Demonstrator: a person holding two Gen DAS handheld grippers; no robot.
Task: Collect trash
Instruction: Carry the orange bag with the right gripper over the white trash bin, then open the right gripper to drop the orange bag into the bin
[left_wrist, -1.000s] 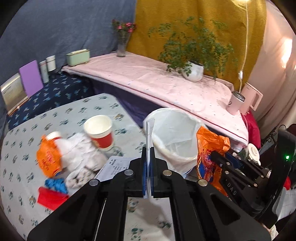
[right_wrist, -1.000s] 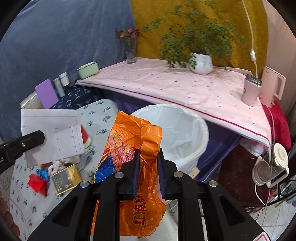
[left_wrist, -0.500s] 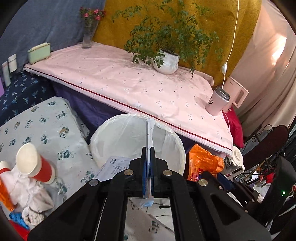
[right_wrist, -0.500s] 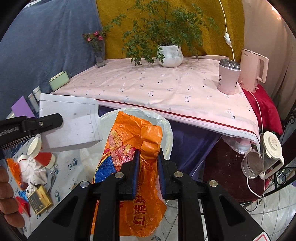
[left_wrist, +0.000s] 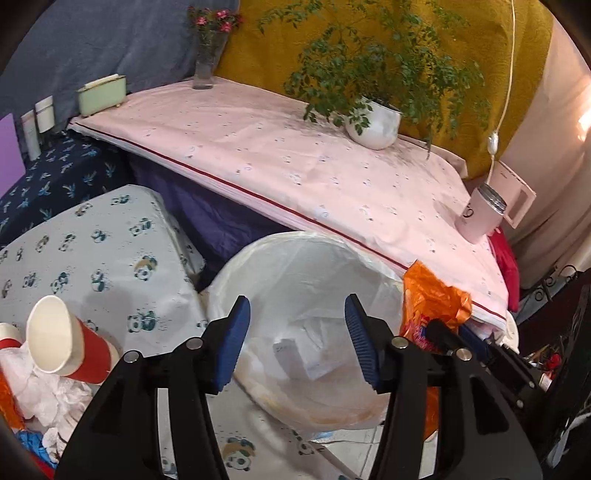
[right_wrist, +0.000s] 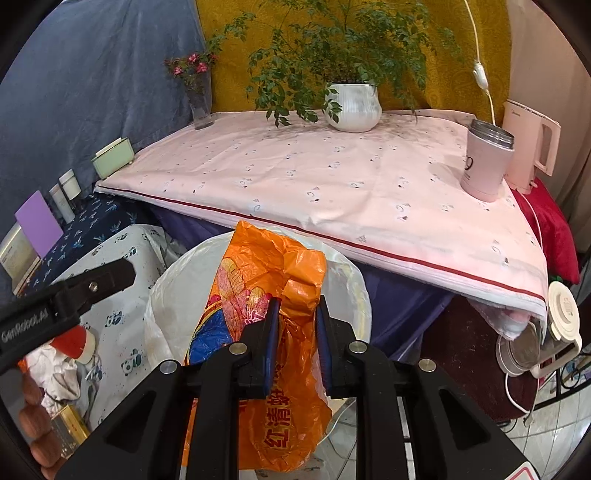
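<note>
**Paper in the bin, orange bag hanging over it**

The left claw (left_wrist: 297, 338) is hanging above the white-lined trash bin (left_wrist: 280, 258), its blue pads spreading apart with nothing between them. A folded sheet of white paper (left_wrist: 299, 354) is lying down inside the liner, directly below the gap.

The right claw (right_wrist: 294, 341) is clenching a crumpled orange plastic bag (right_wrist: 269, 266), the pads pressing its gathered middle though the jaws are easing slightly apart. The bag is dangling over the bin's mouth, its top standing above the pads and its printed lower part drooping beneath them.

To the left of the bin, on the panda-print tabletop (left_wrist: 110, 258), more rubbish is waiting: a red-and-white paper cup (left_wrist: 62, 343) lying tipped on its side against crumpled white tissue (left_wrist: 55, 398). Beyond the bin, a pink-clothed tabletop (right_wrist: 332, 177) is carrying a potted plant (right_wrist: 352, 105), a pink tumbler (right_wrist: 485, 158) and a vase of flowers (right_wrist: 197, 96).
</note>
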